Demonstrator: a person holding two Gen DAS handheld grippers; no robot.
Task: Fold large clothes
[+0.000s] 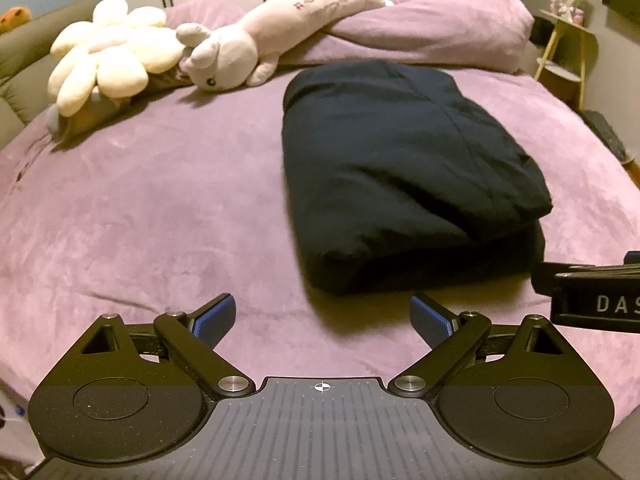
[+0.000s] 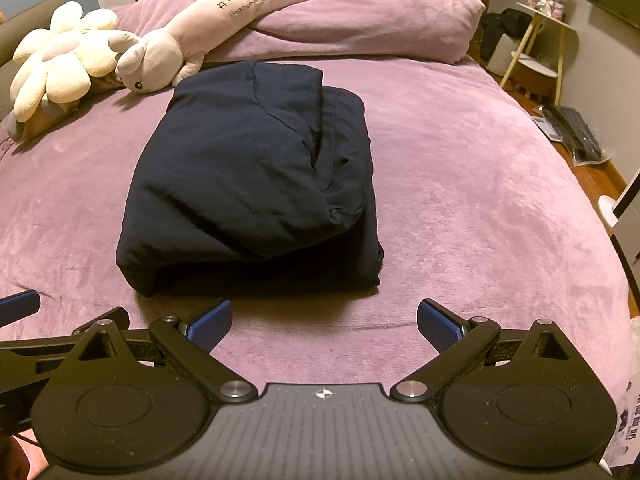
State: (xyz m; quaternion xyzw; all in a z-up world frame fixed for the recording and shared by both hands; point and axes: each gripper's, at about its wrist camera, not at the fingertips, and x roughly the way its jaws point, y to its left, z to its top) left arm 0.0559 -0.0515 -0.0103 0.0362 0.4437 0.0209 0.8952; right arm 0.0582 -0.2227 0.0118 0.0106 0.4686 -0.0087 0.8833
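Note:
A dark navy garment (image 1: 400, 172) lies folded into a thick rectangle on the purple bed; it also shows in the right wrist view (image 2: 256, 184). My left gripper (image 1: 322, 320) is open and empty, held just short of the garment's near edge. My right gripper (image 2: 324, 326) is open and empty, also just short of the near edge, a little to its right. The right gripper's body shows at the right edge of the left wrist view (image 1: 592, 296). The left gripper's blue finger shows at the left edge of the right wrist view (image 2: 20, 302).
The purple bed cover (image 2: 480, 200) spreads all round the garment. A long plush animal (image 2: 192, 32), a cream flower cushion (image 2: 56, 60) and a bunched purple duvet (image 2: 360, 20) lie at the far end. A side stand (image 2: 536, 52) and floor items (image 2: 572, 132) are right of the bed.

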